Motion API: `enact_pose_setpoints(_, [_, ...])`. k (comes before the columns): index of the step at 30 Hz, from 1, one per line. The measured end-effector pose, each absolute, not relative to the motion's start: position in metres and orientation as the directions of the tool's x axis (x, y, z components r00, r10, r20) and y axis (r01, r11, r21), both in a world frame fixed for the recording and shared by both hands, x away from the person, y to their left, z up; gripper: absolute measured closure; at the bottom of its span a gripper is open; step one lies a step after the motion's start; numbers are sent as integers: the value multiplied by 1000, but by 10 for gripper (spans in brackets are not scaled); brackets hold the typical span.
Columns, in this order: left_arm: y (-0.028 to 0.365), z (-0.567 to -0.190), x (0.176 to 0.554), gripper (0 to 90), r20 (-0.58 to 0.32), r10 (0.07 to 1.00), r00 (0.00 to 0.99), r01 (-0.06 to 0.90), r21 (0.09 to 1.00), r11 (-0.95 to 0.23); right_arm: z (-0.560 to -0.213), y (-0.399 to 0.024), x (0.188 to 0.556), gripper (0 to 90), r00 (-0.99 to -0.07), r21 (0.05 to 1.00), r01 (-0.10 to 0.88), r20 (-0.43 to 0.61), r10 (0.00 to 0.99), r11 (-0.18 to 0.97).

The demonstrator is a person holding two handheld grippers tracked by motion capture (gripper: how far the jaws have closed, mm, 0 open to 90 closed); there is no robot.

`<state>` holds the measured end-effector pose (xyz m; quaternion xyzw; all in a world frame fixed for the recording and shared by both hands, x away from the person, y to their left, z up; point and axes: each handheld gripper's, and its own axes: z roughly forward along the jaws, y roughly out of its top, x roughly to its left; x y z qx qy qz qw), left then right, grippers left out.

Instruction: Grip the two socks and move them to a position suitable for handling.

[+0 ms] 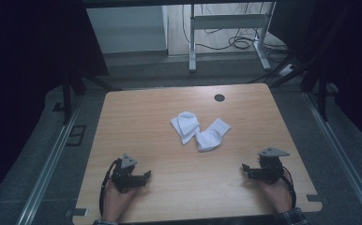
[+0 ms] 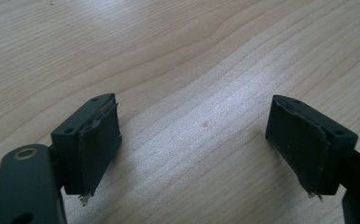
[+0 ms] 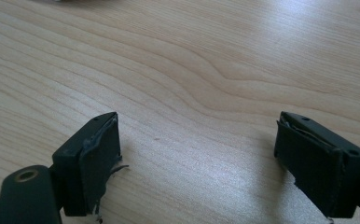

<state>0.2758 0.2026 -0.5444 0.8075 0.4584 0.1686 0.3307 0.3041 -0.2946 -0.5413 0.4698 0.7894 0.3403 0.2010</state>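
Socks [image 1: 199, 130] lie mid-desk [image 1: 137, 117], well ahead of both grippers, roughly between them. Left gripper [image 1: 146, 175] and right gripper [image 1: 245, 168] rest spread and empty near the desk's front edge.

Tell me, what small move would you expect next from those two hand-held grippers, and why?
Probably a reach forward toward the two white socks at the middle of the table. Both the left gripper and the right gripper rest near the table's near edge, open, with nothing but bare wood between their fingers. The socks lie crumpled, touching each other, and are the nearest things to handle.
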Motion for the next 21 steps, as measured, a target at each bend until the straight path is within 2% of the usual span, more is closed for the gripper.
enact_pose_setpoints(5, [202,-545,276,142,-30,863,504,640,684,-350,-541,-295,304,144,-478,726,605,2,879,327])
enact_pose_setpoints(21, [202,-545,276,141,-34,864,502,642,684,-346,-541,-295,304,140,-479,726,604,3,878,328])
